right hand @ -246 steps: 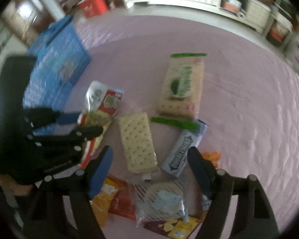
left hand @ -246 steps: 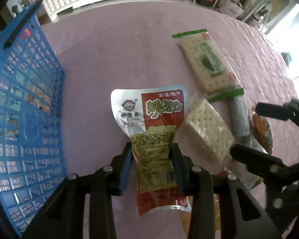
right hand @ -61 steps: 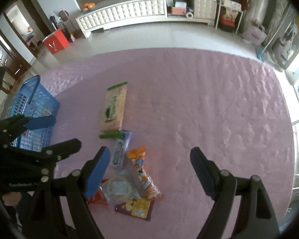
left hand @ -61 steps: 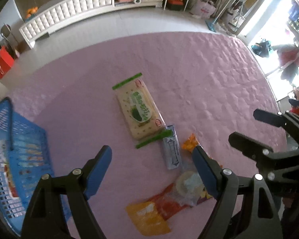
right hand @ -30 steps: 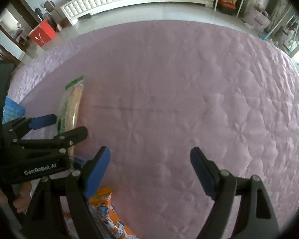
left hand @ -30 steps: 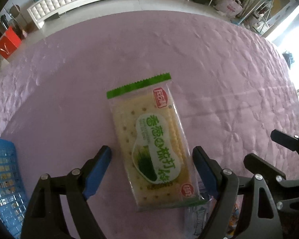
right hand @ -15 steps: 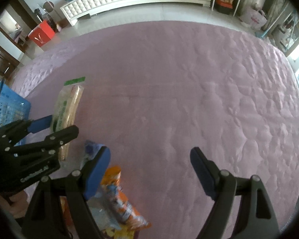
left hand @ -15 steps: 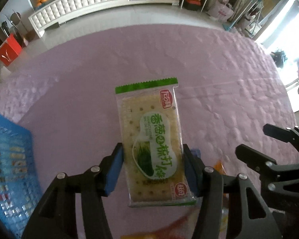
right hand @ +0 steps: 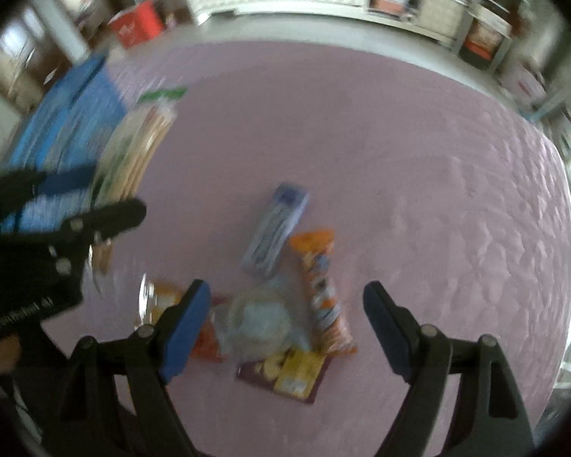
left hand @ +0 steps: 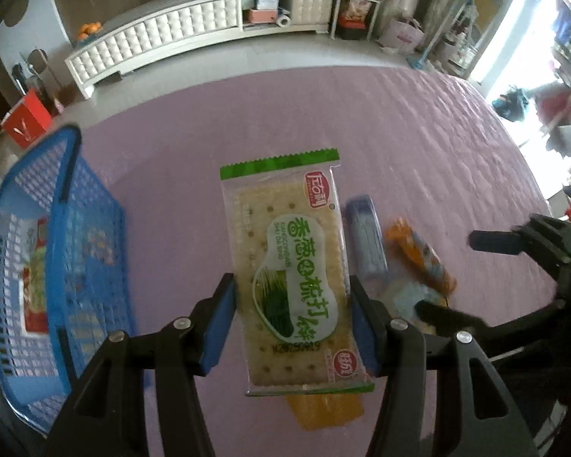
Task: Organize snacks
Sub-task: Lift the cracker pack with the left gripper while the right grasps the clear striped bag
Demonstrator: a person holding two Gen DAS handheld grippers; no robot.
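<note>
While the sorting is under way, the scene reads, largest first:
Counter [left hand: 418, 122]: covered in pink quilted cloth; carries everything.
Blue basket [left hand: 57, 251]: off to the left of the left tongs [left hand: 292, 320]; some packets already inside.
Cracker packet [left hand: 291, 266]: pinched across its width by the left tongs, clear of the cloth; long axis runs straight ahead along the fingers; judged bound leftward for the basket.
Right tongs [right hand: 287, 323]: spread wide, empty; hanging over the remaining snack pile [right hand: 281, 304], so nearer to it.
</note>
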